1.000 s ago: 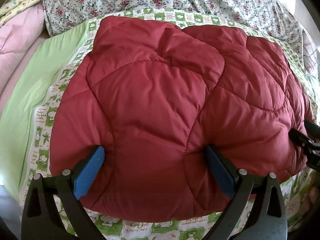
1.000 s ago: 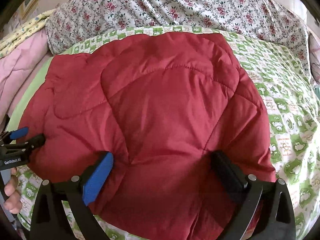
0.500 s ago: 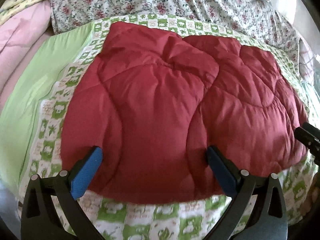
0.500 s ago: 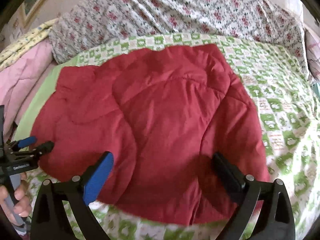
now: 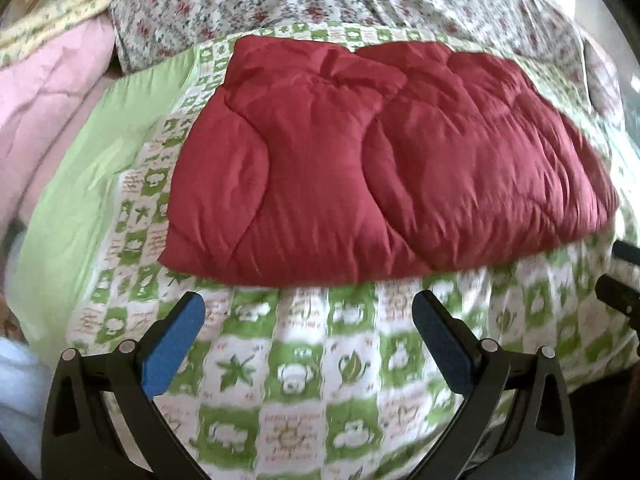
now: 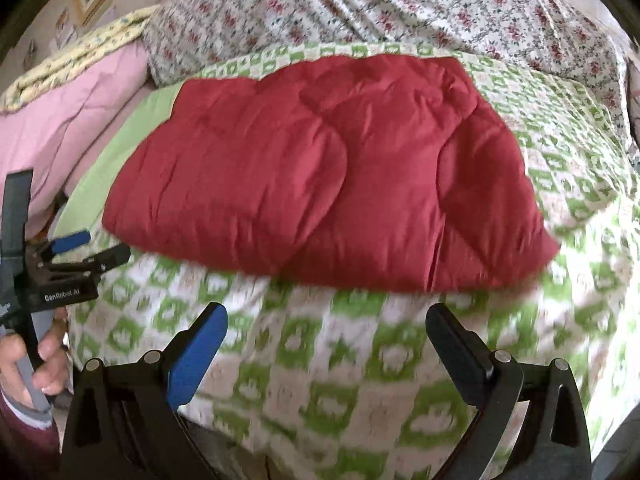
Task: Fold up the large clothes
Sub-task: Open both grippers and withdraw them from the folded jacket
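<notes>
Fold appears finished: red quilted garment lies as a compact bundle on the green-patterned bed cover.
Left gripper and right gripper both released, short of the garment, holding nothing. Sleeves and under-layers hidden; near cover blurred; right gripper cut off in the left view.

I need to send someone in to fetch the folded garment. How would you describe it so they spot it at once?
Start at the bed, spread with a green-and-white checked sheet. In its middle, in front of the flowered bedding, lies a dark red, puffy quilted garment folded into a thick rectangle. It is the only plain red, padded thing there; the pink bedding beside it is paler.
</notes>
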The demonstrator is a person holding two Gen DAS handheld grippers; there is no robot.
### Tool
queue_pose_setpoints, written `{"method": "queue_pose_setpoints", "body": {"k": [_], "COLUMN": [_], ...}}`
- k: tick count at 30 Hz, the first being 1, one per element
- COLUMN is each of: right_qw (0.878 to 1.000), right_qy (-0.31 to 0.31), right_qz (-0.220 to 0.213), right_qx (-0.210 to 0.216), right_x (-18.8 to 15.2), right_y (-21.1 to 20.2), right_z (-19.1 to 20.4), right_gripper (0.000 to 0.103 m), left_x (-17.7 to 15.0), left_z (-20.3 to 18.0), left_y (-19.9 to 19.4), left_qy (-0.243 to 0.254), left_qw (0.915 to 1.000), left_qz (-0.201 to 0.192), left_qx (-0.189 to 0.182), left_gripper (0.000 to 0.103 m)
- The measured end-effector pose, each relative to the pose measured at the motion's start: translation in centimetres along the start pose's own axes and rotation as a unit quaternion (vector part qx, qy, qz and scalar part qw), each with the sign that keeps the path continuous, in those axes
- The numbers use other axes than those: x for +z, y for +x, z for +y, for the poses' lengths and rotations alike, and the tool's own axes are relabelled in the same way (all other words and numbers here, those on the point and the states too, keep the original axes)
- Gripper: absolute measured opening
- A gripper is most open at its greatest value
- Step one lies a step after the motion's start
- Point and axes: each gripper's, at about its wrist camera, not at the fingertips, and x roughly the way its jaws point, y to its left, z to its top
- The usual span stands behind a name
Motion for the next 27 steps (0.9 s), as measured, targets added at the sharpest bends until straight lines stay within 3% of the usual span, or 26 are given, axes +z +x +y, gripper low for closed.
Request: {"method": "queue_pose_setpoints", "body": {"k": [3, 7, 15, 20, 27], "right_qw": [1.000, 0.999, 0.998, 0.998, 0.999], "right_qy": [-0.017, -0.037, -0.061, -0.055, -0.036], "right_qz": [-0.002, -0.009, -0.027, -0.022, -0.017], "right_qx": [-0.004, -0.004, -0.022, -0.027, -0.027], "right_x": [-0.5, -0.2, 2.0, 3.1, 4.3], "right_y": [-0.9, -2.3, -4.6, -4.0, -2.1], "right_z": [0.8, 1.9, 3.1, 2.7, 1.8], "right_gripper": [0.100, 0.100, 0.101, 0.101, 0.101], "left_x": [-0.4, -0.1, 1.8, 2.8, 3.9], "left_z": [-1.0, -1.3, -1.0, -1.3, -1.8], "left_y": [-1.1, -2.9, -4.8, -4.0, -2.9], "left_qy": [0.027, 0.041, 0.039, 0.034, 0.018], "left_qw": [0.9991, 0.9979, 0.9974, 0.9976, 0.9991], "left_qz": [-0.010, -0.026, -0.043, -0.035, -0.028], "left_qx": [0.032, 0.043, 0.043, 0.049, 0.027], "left_gripper": [0.103, 0.103, 0.103, 0.103, 0.103]}}
